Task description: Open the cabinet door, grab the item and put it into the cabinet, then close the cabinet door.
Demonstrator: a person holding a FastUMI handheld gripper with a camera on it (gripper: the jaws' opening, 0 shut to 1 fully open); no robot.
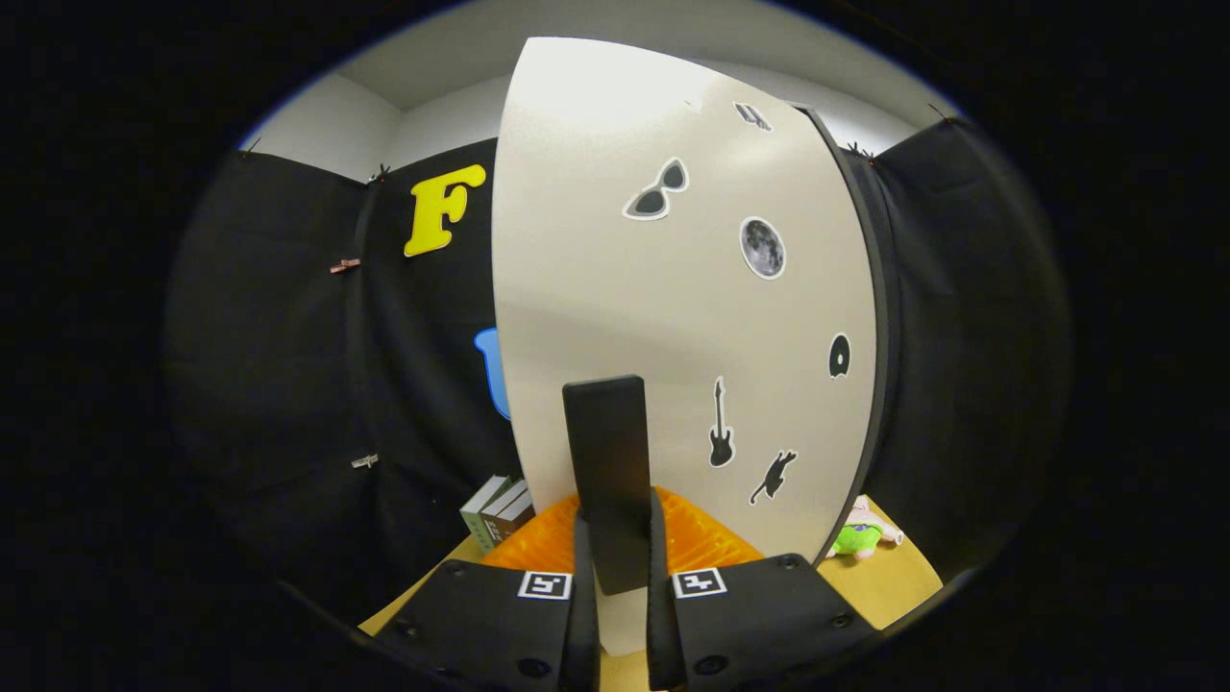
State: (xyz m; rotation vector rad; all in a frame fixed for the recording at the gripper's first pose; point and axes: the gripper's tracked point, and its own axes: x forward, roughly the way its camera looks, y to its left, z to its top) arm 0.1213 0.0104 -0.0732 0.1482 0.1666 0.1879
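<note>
Cabinet door handle gripped
The black handle [610, 471] on the cabinet door [673, 308] is clamped between the narrowed jaws of the gripper [623, 567].

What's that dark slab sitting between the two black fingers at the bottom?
In the gripper view, it is the cabinet door's black handle, standing upright on the cream door. The gripper is shut on it, a finger pressing each side.
</note>
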